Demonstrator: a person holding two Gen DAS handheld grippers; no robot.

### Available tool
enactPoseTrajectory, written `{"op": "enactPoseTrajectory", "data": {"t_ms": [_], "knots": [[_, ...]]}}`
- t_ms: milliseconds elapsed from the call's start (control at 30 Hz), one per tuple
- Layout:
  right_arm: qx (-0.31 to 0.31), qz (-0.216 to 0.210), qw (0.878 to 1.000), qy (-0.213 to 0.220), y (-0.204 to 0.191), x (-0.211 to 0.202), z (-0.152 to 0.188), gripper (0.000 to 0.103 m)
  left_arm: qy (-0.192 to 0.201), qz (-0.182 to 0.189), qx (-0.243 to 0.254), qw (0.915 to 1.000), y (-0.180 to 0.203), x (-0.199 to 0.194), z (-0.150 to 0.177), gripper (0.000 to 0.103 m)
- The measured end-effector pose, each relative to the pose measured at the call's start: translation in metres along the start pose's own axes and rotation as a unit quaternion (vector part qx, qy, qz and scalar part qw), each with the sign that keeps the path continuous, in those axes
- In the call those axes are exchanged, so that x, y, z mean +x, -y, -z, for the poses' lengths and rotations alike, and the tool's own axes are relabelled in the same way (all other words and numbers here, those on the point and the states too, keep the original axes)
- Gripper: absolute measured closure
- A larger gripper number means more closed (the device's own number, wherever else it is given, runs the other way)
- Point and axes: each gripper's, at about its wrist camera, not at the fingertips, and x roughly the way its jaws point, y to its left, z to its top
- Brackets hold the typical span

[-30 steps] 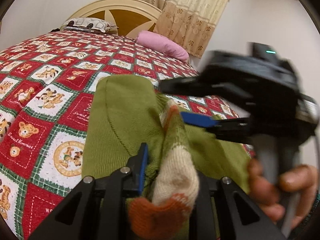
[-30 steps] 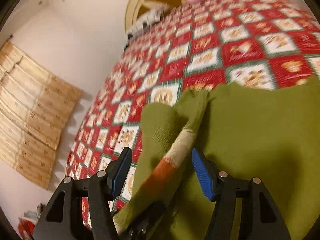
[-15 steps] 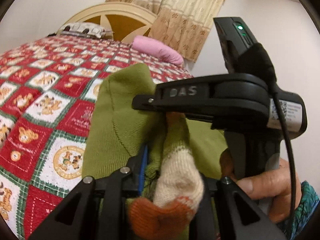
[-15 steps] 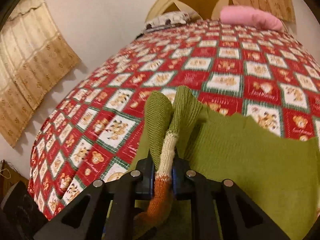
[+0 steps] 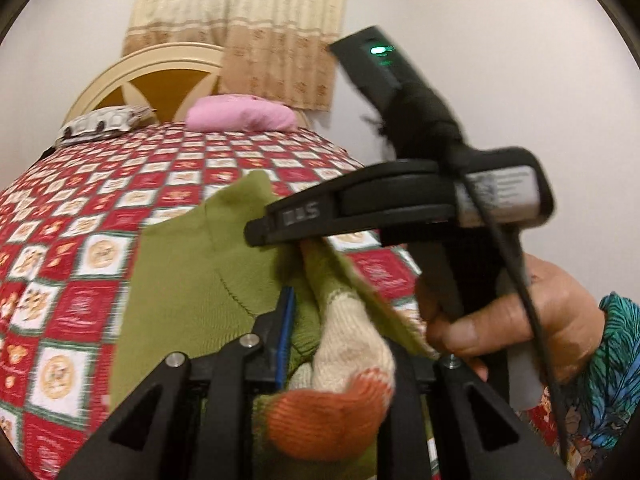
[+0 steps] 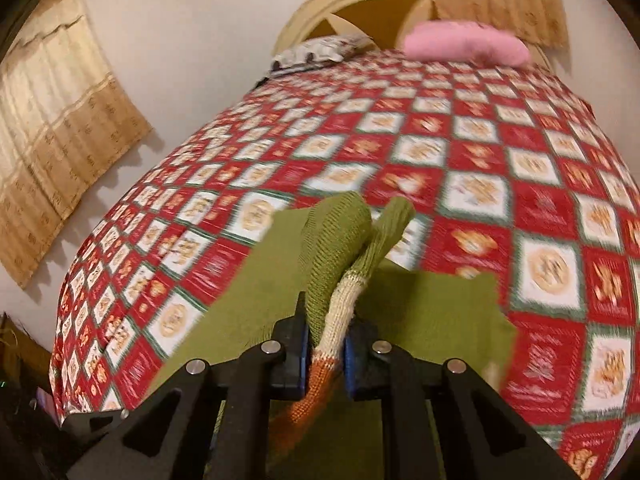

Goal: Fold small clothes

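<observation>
Both grippers are clenched on the same small garment. The left hand-held gripper grasps the green sweater at its striped cuff, cream and orange knit bunched between the blue pads. The right hand-held gripper, whose jaws have just been closing, is now clamped on a second cream-and-orange cuff, with the green sleeve standing up ahead of it. In the left wrist view the person's hand holds the right tool close beside the left one, so the two cuffs are nearly together.

The sweater's body lies on the bed, near the bed's near edge, with the cuffs raised off it. I judge the fold as barely begun: the sleeves are gathered but not laid across the body, and no finished crease shows.

The quilt is bare toward the headboard, where a pink pillow and a patterned pillow sit well apart from the sweater. There is ample room there; toward the near edge, little.
</observation>
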Motion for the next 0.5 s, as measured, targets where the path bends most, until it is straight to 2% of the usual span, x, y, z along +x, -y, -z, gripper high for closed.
{"op": "enactPoseTrajectory", "data": {"t_ms": [100, 133, 300, 500], "knots": [[0.017, 0.008, 1.000, -0.010, 0.028, 0.002, 0.012, 0.090, -0.020, 0.006, 0.021, 0.9996, 0.023, 0.020, 0.006, 0.088], [0.022, 0.012, 1.000, -0.010, 0.036, 0.002, 0.017, 0.090, -0.027, 0.019, 0.027, 0.9991, 0.031, 0.026, 0.009, 0.097], [0.055, 0.014, 0.998, -0.015, 0.067, 0.011, 0.041, 0.090, -0.054, 0.017, 0.060, 0.9966, 0.049, 0.040, 0.026, 0.097], [0.086, 0.000, 0.996, 0.001, 0.085, 0.015, 0.055, 0.091, -0.078, 0.060, 0.032, 0.9946, 0.031, 0.015, 0.032, 0.092]]}}
